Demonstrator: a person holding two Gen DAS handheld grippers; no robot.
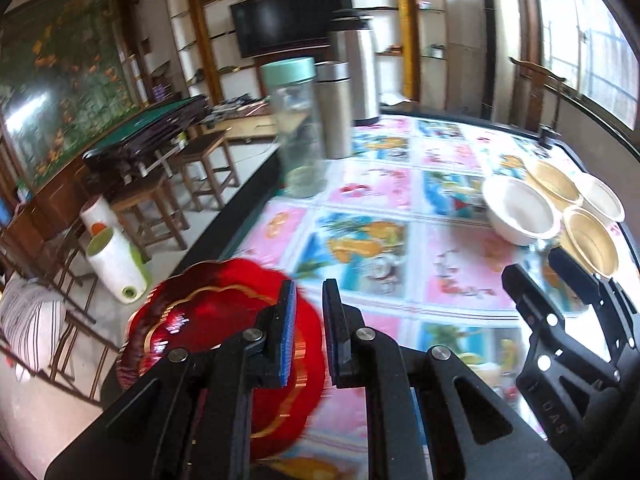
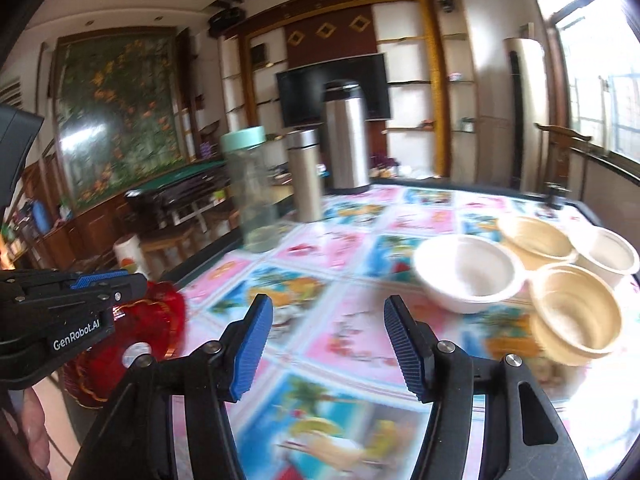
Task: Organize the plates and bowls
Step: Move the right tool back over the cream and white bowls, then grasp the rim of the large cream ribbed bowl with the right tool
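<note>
Red plates (image 1: 224, 320) overhang table edge (image 1: 248, 208) near left gripper (image 1: 309, 320)

Four bowls clustered right of the glass jar (image 2: 251, 190), two white (image 2: 467, 273) (image 2: 610, 254), two tan (image 2: 536, 240) (image 2: 576, 312), one red plate (image 1: 208, 320) near the jar's side, two steel flasks (image 2: 306, 174) (image 2: 347, 136) behind it

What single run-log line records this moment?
left gripper: open, beside red plates | right gripper: open, empty | bowls: clustered, untouched
</note>
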